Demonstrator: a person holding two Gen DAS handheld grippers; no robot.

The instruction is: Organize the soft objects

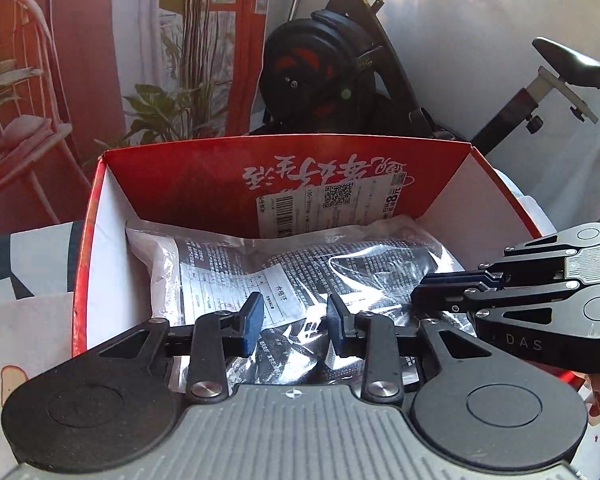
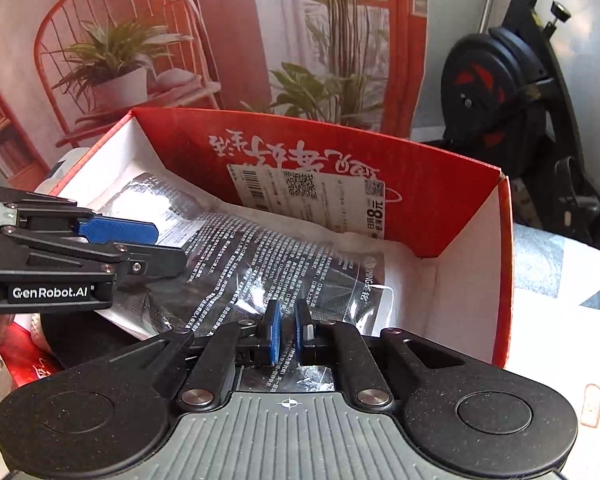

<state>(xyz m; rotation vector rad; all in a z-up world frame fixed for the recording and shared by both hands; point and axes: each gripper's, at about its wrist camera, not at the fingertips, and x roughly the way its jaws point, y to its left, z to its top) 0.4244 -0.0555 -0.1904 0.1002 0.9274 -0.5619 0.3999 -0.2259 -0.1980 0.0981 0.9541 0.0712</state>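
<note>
You have the open box [image 1: 100, 216] directly ahead of both grippers, its raised flap [image 1: 284, 168] forming the far wall. The plastic-wrapped package [image 1: 260, 264] lies inside the box on its floor, tilted, its far edge against the flap. Your left gripper [image 1: 296, 326] sits over the package's near edge; your right gripper [image 2: 285, 332] is just beside it on the right, also over the package's near edge. Behind the box stands the exercise bike [image 1: 324, 76], with the printed backdrop [image 2: 140, 60] to its left. The box rests on a patterned cloth [image 2: 560, 280], which shows on both sides.
</note>
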